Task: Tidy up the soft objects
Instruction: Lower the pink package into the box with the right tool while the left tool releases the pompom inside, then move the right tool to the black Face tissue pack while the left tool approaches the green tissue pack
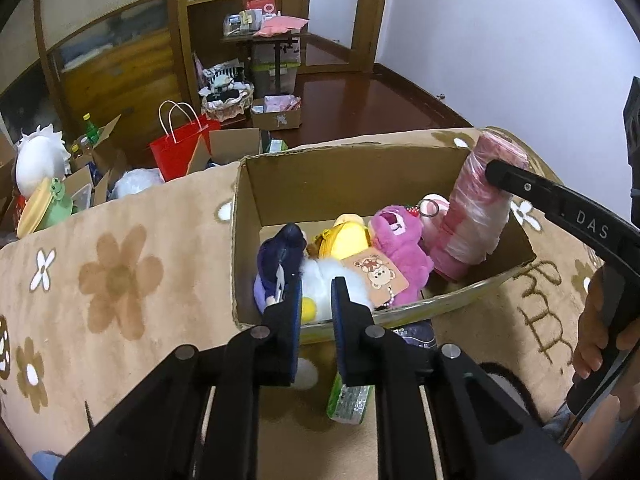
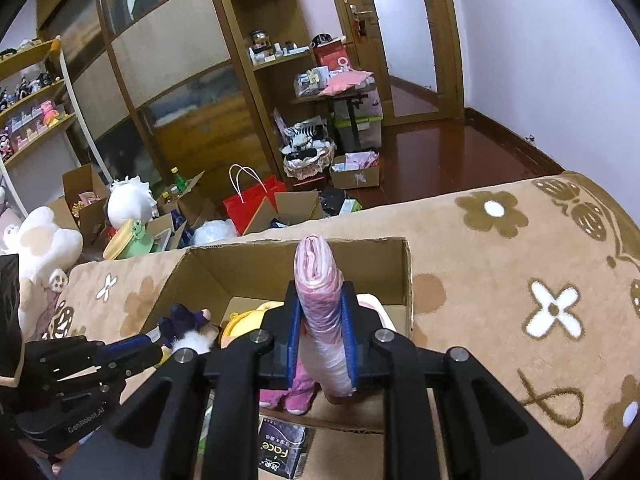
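A cardboard box (image 1: 320, 184) sits on a tan flowered blanket (image 1: 120, 272). Inside lie a white and purple plush (image 1: 320, 284), a yellow plush (image 1: 348, 238) and a pink bear plush (image 1: 400, 248). My right gripper (image 2: 322, 304) is shut on a pink roll wrapped in plastic (image 2: 320, 300), held upright in the box's right end; the roll also shows in the left wrist view (image 1: 480, 208). My left gripper (image 1: 316, 292) hovers at the box's near wall over the white plush, its jaws slightly apart and holding nothing.
A green packet (image 1: 348, 400) and a dark "Face" packet (image 2: 280, 452) lie on the blanket in front of the box. Beyond the blanket's far edge the floor holds a red paper bag (image 1: 180, 152), open cartons and plush toys (image 2: 36, 248).
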### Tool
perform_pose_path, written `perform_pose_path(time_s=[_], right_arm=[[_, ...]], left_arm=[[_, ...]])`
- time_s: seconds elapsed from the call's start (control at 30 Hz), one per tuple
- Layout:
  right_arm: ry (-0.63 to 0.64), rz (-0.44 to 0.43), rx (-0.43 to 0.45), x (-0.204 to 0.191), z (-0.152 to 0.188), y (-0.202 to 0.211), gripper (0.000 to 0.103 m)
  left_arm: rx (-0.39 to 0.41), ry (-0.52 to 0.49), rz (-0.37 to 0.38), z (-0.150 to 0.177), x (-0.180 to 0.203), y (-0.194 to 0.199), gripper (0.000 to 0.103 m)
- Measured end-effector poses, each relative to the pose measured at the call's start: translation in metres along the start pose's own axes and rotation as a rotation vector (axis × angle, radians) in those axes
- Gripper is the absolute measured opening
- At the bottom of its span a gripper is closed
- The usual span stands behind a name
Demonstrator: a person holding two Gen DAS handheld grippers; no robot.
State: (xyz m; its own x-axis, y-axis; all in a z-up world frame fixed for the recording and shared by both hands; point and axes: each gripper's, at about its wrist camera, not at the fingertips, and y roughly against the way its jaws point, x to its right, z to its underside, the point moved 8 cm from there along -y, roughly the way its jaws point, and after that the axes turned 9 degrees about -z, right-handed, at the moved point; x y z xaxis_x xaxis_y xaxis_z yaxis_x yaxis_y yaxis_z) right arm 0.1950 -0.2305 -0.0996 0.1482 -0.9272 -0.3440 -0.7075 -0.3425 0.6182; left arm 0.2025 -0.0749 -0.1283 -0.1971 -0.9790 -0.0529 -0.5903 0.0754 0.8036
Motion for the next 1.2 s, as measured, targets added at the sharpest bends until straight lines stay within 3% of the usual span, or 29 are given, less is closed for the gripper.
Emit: perform_pose_path(time_s=[0.1,0.2,0.3,0.67,0.73,0.8,0.97,1.1,1.2], right_arm=[[-0.002,0.002,-0.002,0.001,-0.001,0.003,0.023],[-0.002,0.011,0.02,-0.001,-0.005,0.009,0.044],[0.005,0.006,0.048,-0.006,-0.012,0.022,0.053],[0.01,-0.012,0.065,-0.022,-0.017,0.054,0.103],[0.013,-0.015,0.06,-0.025,-0.014,0.058,0.103],[0.015,-0.019,0.042,-0.029,-0.007,0.06,0.103],[0.005,-0.022,0.005,-0.029,0.011,0.061,0.103],[-0.003,-0.019,-0.019,-0.028,0.026,0.059,0.103],[-0.003,-0.019,-0.036,-0.029,0.035,0.056,0.103]], left_arm=[[-0.002,0.007,-0.017,-0.001,-0.003,0.004,0.015],[-0.003,0.024,-0.031,-0.002,-0.007,0.01,0.018],[0.0,0.031,-0.04,-0.003,-0.01,0.017,0.019],[0.021,0.006,-0.077,0.003,-0.013,0.047,0.032],[0.02,0.002,-0.077,0.006,-0.014,0.051,0.036],[0.02,-0.006,-0.076,0.01,-0.015,0.056,0.048],[0.022,-0.043,-0.086,0.022,-0.012,0.065,0.056],[0.0,-0.052,-0.094,0.032,-0.01,0.063,0.078],[-0.014,-0.056,-0.079,0.039,-0.008,0.061,0.078]])
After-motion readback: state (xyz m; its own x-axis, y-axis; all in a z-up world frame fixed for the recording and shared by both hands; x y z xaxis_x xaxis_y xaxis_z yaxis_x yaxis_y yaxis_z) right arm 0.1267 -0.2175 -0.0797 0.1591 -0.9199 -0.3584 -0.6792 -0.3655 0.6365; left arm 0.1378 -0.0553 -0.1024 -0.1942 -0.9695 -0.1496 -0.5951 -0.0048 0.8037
